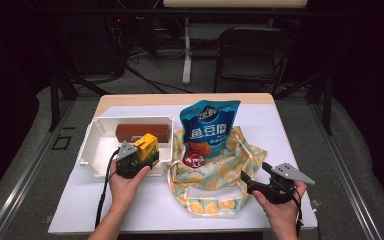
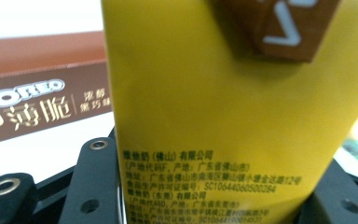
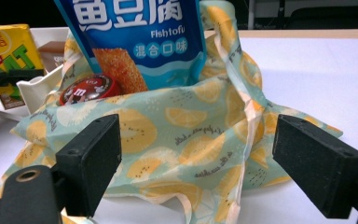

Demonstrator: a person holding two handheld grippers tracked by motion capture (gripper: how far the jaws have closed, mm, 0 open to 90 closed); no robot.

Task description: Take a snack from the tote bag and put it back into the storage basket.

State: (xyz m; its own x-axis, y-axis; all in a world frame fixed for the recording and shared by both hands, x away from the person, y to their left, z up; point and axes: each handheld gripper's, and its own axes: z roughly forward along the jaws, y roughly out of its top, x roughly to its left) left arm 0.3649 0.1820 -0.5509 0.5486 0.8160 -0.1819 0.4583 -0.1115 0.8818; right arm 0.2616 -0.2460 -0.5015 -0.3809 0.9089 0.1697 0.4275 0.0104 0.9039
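Packing of snacks from white bin (image 1: 94, 145) into lemon-print cloth bag (image 1: 215, 172).

Left gripper (image 1: 132, 162): jaws pinching yellow drink carton (image 1: 147, 146) by its two side faces, partway closed. Carton upright, at the bin's near right corner, apparently just above the rim; contact with the bin floor not discernible. Side grip chosen to keep the carton vertical for transfer over the rim.

Brown Oreo box (image 2: 37, 105): flat inside the bin, behind the carton.

Right gripper (image 1: 254, 181): jaws spread, nothing between them, aimed at the bag's near edge. Probable purpose: holding the mouth open.

Blue fish-tofu pouch (image 3: 135, 32) and red-lidded tin (image 3: 89, 89): already inside the bag, pouch upright.
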